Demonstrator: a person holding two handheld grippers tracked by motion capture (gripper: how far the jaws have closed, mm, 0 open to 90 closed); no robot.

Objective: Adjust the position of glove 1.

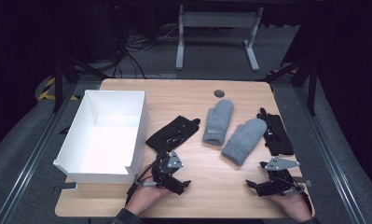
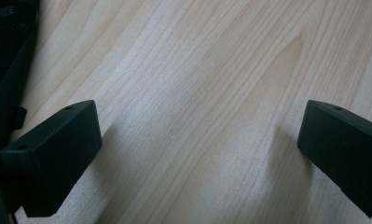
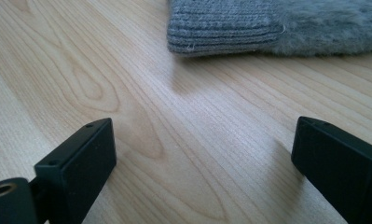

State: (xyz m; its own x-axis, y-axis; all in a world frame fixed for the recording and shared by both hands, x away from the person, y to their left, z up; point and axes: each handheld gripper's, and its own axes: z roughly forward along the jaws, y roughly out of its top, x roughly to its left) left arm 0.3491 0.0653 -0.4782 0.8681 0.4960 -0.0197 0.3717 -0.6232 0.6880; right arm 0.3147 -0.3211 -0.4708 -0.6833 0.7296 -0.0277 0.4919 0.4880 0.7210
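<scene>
Two grey mittens lie mid-table, one upright (image 1: 217, 121) and one slanted (image 1: 244, 140). A black glove (image 1: 173, 132) rests to their left and another black glove (image 1: 276, 133) to their right. My left gripper (image 1: 183, 185) sits low near the front edge, below the left black glove, pointing right. It is open over bare wood (image 2: 200, 126), with the black glove's edge (image 2: 6, 70) at its left. My right gripper (image 1: 253, 186) sits at the front right, pointing left. It is also open (image 3: 203, 140), and the ribbed cuff of a grey mitten (image 3: 225, 28) lies just beyond its jaws.
A white open-topped box (image 1: 76, 135) stands at the table's left, overhanging the edge slightly. A small dark round cap (image 1: 219, 93) is set in the tabletop at the back. Bare wood (image 1: 216, 182) lies between the two grippers. Beyond the table are a desk frame and cables.
</scene>
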